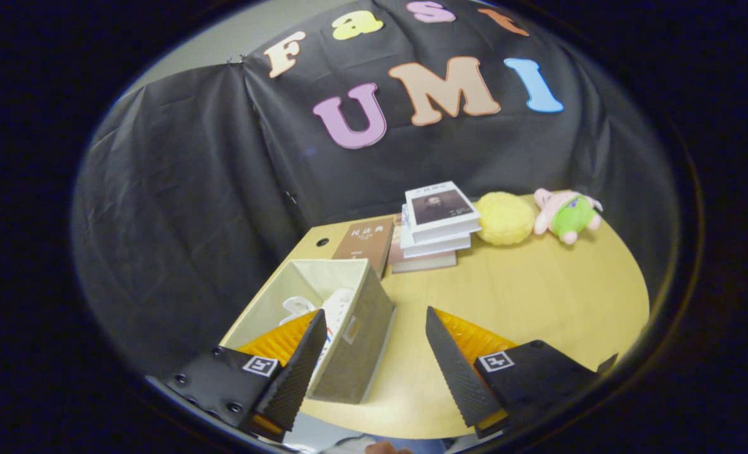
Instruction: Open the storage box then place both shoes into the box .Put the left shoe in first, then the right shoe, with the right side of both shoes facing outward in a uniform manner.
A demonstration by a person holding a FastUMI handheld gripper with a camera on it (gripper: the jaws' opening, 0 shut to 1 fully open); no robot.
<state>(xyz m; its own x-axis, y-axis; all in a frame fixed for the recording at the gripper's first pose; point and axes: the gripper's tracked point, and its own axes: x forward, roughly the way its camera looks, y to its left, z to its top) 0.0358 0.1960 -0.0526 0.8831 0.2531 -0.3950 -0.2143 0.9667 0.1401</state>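
We note the tool (374, 340) spread wide, gripping nothing, its fingers straddling the right wall of the storage box (355, 340). The box stands open on the table (537, 296), at 10 o'clock from the tool's midpoint, with white shoes (336, 309) lying inside; we cannot tell whether one or two. At 12 o'clock, beyond the box, sits a stack of books (437, 227); a yellow plush (505, 218) and a pink-green plush toy (566, 215) lie at 1 o'clock.

Shoe (333, 309) in the storage box (355, 340), books (437, 227) behind it, two soft toys (506, 217) right of those.
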